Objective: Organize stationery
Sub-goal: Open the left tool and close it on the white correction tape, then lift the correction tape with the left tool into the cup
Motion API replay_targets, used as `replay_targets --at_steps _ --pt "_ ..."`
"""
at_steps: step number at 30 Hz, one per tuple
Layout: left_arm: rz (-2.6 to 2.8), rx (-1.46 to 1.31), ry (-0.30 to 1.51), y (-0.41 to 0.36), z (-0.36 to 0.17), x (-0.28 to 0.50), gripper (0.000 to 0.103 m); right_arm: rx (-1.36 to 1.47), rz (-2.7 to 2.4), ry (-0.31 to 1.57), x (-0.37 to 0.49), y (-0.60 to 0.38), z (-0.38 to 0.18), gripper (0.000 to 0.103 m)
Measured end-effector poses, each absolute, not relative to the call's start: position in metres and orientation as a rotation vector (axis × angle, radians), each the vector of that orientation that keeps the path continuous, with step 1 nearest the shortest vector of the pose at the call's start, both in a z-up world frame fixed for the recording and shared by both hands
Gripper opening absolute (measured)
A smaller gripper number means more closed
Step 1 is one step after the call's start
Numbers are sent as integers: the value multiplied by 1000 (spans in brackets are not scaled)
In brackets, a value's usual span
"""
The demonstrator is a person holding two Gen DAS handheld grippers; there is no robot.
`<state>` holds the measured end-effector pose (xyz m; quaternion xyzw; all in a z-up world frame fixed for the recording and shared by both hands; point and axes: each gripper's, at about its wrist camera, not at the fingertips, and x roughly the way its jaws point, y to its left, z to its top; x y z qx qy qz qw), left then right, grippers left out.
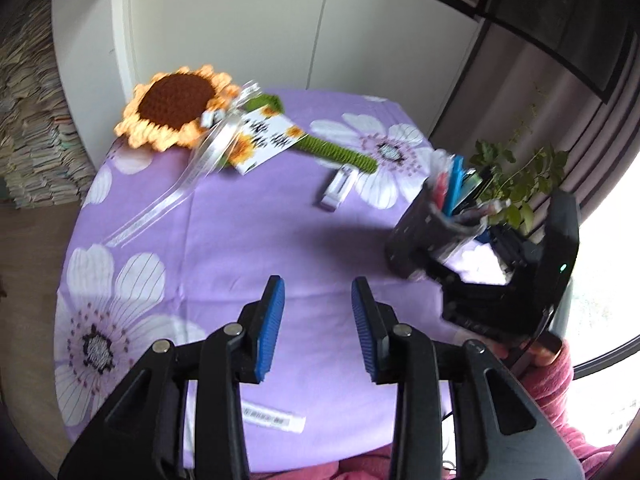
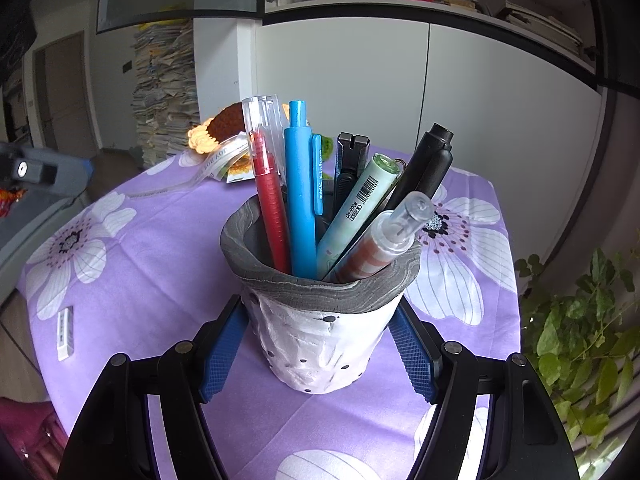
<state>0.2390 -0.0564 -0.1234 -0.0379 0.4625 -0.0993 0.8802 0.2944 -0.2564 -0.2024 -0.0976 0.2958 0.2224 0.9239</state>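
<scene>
A pen cup (image 2: 320, 344) with a white body and a grey rim stands on the purple flowered tablecloth (image 2: 160, 240). It holds several pens, among them a red one (image 2: 272, 216) and a blue one (image 2: 300, 200). My right gripper (image 2: 320, 308) is shut on the cup, with a blue pad against each side. In the left wrist view the same cup (image 1: 424, 224) is at the right. My left gripper (image 1: 318, 284) hovers open over bare cloth with nothing between its pads. A small white block (image 1: 338, 190) lies beyond it.
A crocheted sunflower (image 1: 176, 108) with a green stem, a card and a clear ribbon lies at the far side of the table. A white labelled piece (image 1: 272, 418) lies under my left gripper. Another white eraser (image 2: 64, 332) lies near the left edge. A leafy plant (image 2: 580, 320) stands off the right edge.
</scene>
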Motion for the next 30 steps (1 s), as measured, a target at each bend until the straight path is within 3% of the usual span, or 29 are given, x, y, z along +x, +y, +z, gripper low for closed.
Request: replay_targets --at_steps 6,9,18,22,25,27,30 --pt "-85 -283 1280 -15 -176 228 33 -200 456 607 294 -256 -202 73" --pt "-20 -338 1351 -7 -192 224 32 -200 456 607 294 -256 -202 73" --pt "64 -435 1435 -8 -214 233 33 -201 456 607 294 -256 -203 73" --pt "102 -430 1385 -9 -210 247 32 -200 456 606 294 -256 -202 73" --pt "74 -322 1375 -24 -208 255 26 -199 456 607 294 -256 -202 73" --pt "38 -232 1364 -34 -209 252 15 -198 457 607 294 -256 -202 73" --pt "3 -182 1368 -43 -210 252 14 -199 456 607 294 -256 -202 73"
